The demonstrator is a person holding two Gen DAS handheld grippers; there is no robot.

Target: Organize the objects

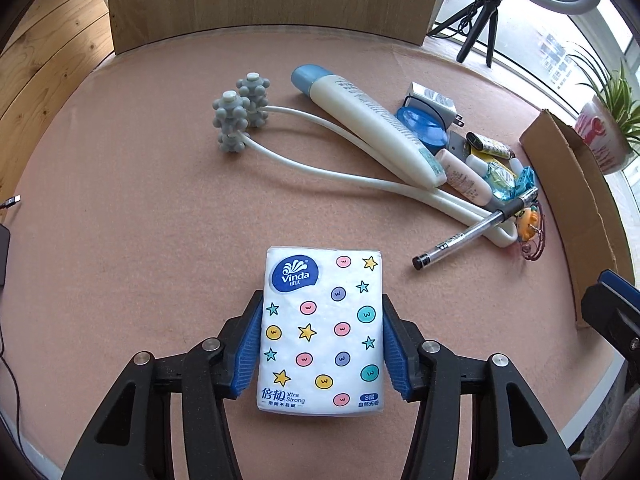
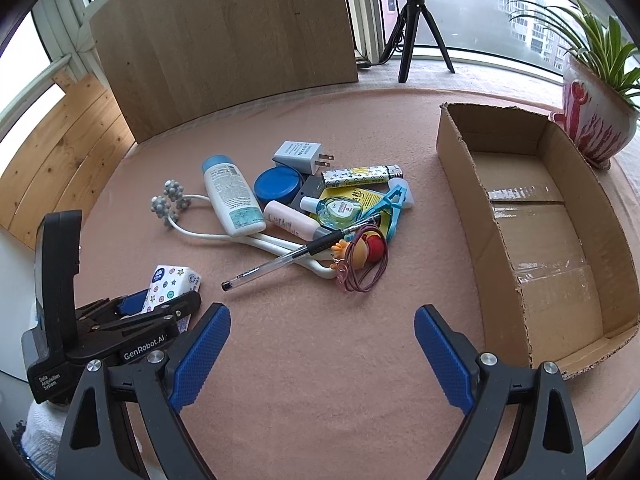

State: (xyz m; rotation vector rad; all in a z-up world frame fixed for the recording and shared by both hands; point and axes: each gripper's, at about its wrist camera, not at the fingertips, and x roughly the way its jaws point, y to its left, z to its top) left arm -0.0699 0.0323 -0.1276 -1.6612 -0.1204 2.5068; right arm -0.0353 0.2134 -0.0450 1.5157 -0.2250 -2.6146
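My left gripper [image 1: 322, 304] is shut on a white tissue pack [image 1: 322, 328] printed with stars and dots; its blue pads press the pack's two long sides. In the right wrist view the same tissue pack [image 2: 170, 282] sits in the left gripper [image 2: 166, 298] at the lower left. My right gripper [image 2: 322, 322] stands open above bare felt with nothing between its fingers. A pile of small items lies mid-table: a white lotion bottle [image 2: 232, 198], a grey-knobbed massage roller [image 2: 168, 200], a clear pen [image 2: 280, 258], a blue round tin [image 2: 278, 186], a charger plug [image 2: 298, 156] and a doll keychain [image 2: 362, 252].
An open cardboard box [image 2: 452, 168] stands at the right, its inside bare. A potted plant [image 2: 596, 120] sits behind it, a tripod [image 2: 416, 12] by the window, and a wooden board [image 2: 224, 40] at the back. The table is covered in pink felt [image 2: 320, 360].
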